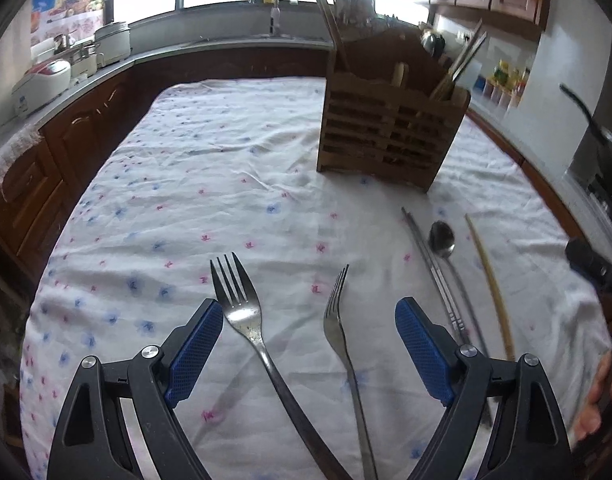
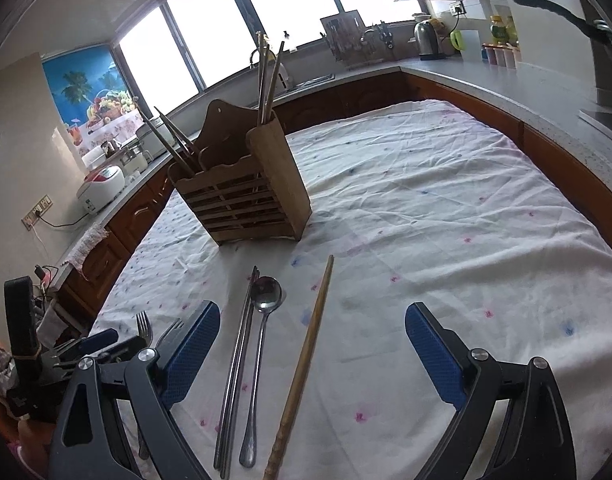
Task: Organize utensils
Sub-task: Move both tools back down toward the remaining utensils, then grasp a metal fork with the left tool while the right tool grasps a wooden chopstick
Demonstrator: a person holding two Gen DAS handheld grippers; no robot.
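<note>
Two steel forks lie on the flowered tablecloth between the wide-apart fingers of my left gripper: one fork near the left pad, the other fork nearer the middle. Neither pad touches them. To their right lie metal chopsticks, a spoon and a wooden chopstick. My right gripper is open above the metal chopsticks, spoon and wooden chopstick. A wooden utensil holder with chopsticks in it stands beyond.
Kitchen counters with rice cookers ring the table on the left and back; a counter with kettle and jars runs along the right. A hand shows at the right edge. The left gripper sits at lower left in the right wrist view.
</note>
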